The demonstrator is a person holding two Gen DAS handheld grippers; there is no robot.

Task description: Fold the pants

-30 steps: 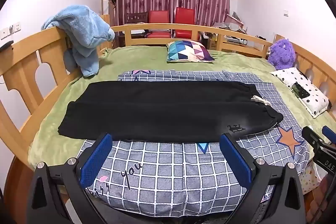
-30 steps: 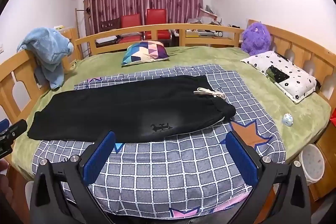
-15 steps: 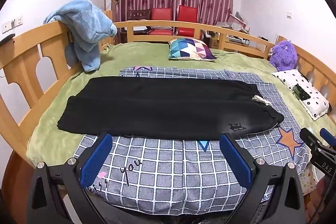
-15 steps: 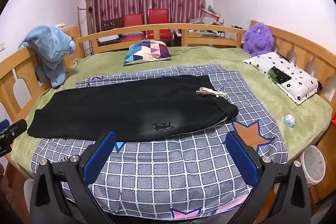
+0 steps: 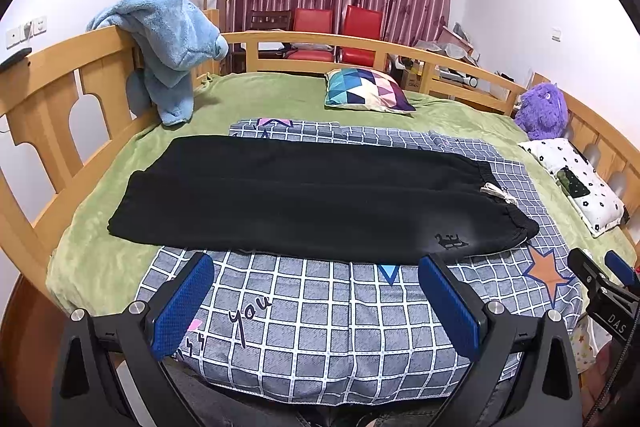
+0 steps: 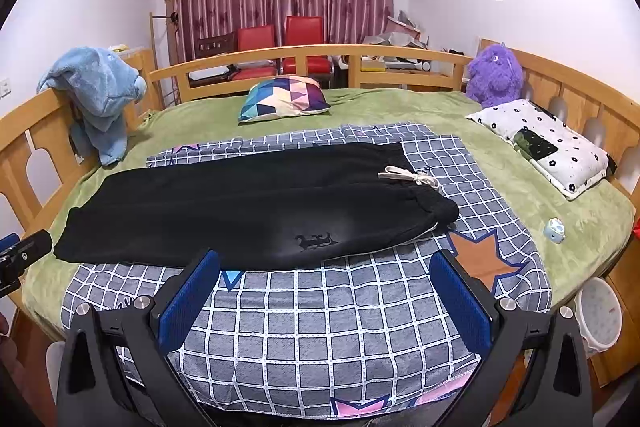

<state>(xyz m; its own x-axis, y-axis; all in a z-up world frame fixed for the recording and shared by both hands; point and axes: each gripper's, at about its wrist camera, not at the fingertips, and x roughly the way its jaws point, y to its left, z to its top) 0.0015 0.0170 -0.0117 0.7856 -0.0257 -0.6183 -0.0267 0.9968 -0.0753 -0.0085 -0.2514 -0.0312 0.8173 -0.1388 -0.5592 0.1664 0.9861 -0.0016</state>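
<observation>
Black pants (image 5: 304, 195) lie flat across a grey checked sheet (image 5: 320, 315) on the bed, one leg folded over the other, waistband and white drawstring (image 5: 496, 193) to the right, cuffs to the left. They also show in the right wrist view (image 6: 248, 207). My left gripper (image 5: 314, 301) is open and empty, held above the sheet's near edge, short of the pants. My right gripper (image 6: 326, 297) is open and empty too, near the waist end. Its tip shows in the left wrist view (image 5: 600, 279).
A wooden rail (image 5: 48, 75) rings the bed, with a blue plush garment (image 5: 168, 39) draped over it at left. A colourful cushion (image 5: 368, 91), a purple plush toy (image 6: 496, 75), a spotted white pillow (image 6: 548, 143) and a small blue toy (image 6: 554, 229) lie on the green blanket.
Both grippers have risen slightly and tilted; the bed sits lower in both views. The pants have not moved. Both grippers stay open.
</observation>
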